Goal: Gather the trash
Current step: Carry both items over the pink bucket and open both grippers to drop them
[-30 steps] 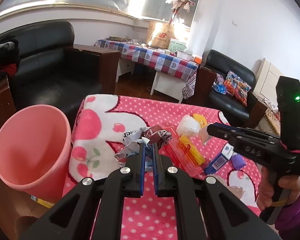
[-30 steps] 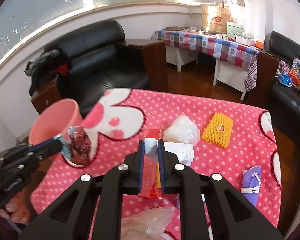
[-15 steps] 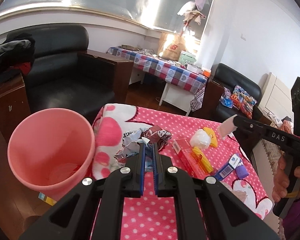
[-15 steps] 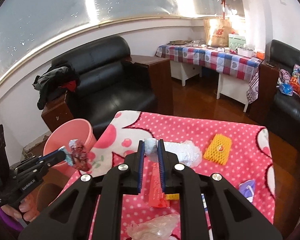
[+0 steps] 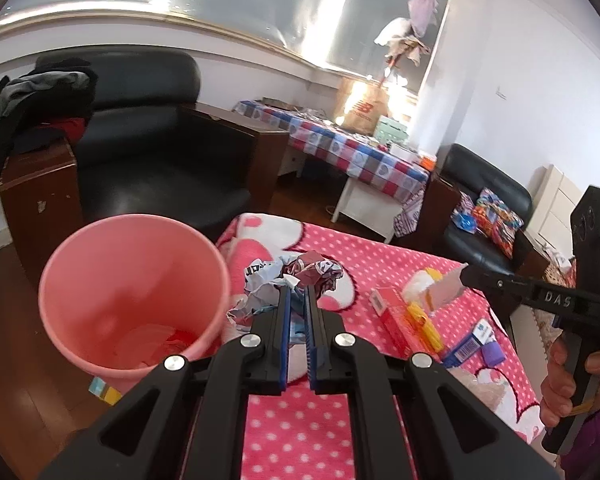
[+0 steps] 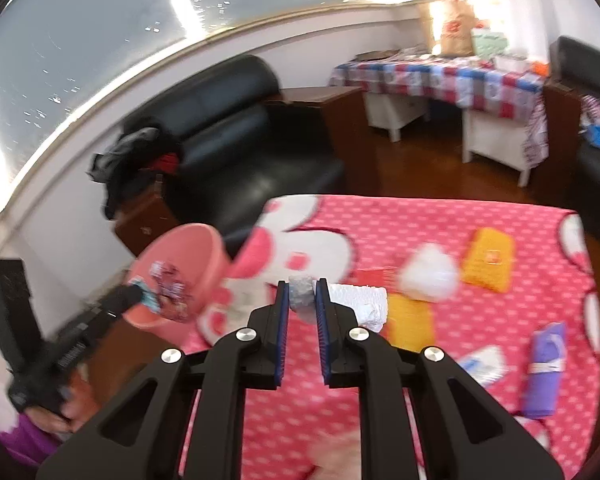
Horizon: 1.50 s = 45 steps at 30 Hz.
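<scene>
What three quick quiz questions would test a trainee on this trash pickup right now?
1. True or false: the left gripper is shut on a crumpled wrapper.
2. What does the right gripper hold? A) the yellow foam net B) a grey-white wad C) nothing
3. Fill in: the pink bin stands off the table's ___ edge in the left wrist view.

Key
1. True; the wrapper sits pinched at its fingertips, beside the bin's rim.
2. B; the wad is between its pads, while the foam net lies on the pink cloth.
3. Left.
</scene>
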Motion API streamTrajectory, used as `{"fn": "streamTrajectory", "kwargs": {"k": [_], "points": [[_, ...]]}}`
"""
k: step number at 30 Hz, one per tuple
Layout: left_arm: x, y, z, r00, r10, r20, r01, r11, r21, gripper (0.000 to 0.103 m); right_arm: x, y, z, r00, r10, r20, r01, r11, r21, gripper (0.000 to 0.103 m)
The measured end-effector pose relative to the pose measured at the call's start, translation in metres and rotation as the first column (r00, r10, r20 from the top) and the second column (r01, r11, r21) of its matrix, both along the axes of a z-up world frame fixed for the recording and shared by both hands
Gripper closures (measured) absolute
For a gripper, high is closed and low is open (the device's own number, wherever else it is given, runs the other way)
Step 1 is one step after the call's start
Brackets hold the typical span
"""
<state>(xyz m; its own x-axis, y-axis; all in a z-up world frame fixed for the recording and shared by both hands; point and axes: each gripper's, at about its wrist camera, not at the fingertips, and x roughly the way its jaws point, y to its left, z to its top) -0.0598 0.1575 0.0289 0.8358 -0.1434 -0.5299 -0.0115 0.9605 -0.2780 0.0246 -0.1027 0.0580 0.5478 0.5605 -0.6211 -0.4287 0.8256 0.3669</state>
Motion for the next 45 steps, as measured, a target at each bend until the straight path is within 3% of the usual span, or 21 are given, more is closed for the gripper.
{"fn": "streamTrajectory", "kwargs": {"k": [3, 11, 18, 22, 27, 36, 38, 42, 45], "points": [[-0.007, 0.017, 0.001, 0.999, 0.04, 0.005, -0.04, 0.999, 0.003, 0.097, 0.008, 0.031, 0.004, 0.997, 0.075, -0.024, -0.074, 0.995, 0.069, 0.089], [-0.017, 0.072, -0.005, 0.986, 0.165, -0.01, -0.165, 0.986, 0.013, 0.097, 0.019, 0.128, 0.004, 0.966, 0.253, -0.052, -0.243, 0.958, 0.152, 0.089], [-0.008, 0.104, -0.022, 0.976, 0.213, -0.052, -0.213, 0.977, 0.013, 0.097, 0.035, 0.191, -0.022, 0.932, 0.326, -0.157, -0.292, 0.934, 0.206, 0.089], [0.001, 0.105, -0.037, 0.975, 0.204, -0.092, -0.202, 0.979, 0.029, 0.097, 0.045, 0.203, -0.044, 0.921, 0.312, -0.232, -0.262, 0.939, 0.224, 0.089], [0.009, 0.103, -0.056, 0.969, 0.19, -0.156, -0.185, 0.981, 0.051, 0.097, 0.049, 0.206, -0.068, 0.92, 0.275, -0.279, -0.236, 0.957, 0.166, 0.089], [0.01, 0.097, -0.071, 0.961, 0.186, -0.205, -0.173, 0.981, 0.083, 0.097, 0.048, 0.194, -0.085, 0.925, 0.228, -0.305, -0.211, 0.974, 0.088, 0.089], [0.01, 0.096, -0.071, 0.961, 0.185, -0.207, -0.172, 0.982, 0.082, 0.095, 0.047, 0.195, -0.085, 0.925, 0.229, -0.303, -0.217, 0.974, 0.072, 0.089], [0.008, 0.096, -0.066, 0.959, 0.2, -0.201, -0.188, 0.979, 0.078, 0.078, 0.042, 0.193, -0.082, 0.928, 0.232, -0.293, -0.229, 0.972, 0.045, 0.089], [0.004, 0.098, -0.061, 0.96, 0.207, -0.187, -0.198, 0.978, 0.065, 0.076, 0.035, 0.191, -0.077, 0.933, 0.241, -0.267, -0.242, 0.97, 0.031, 0.089]]}}
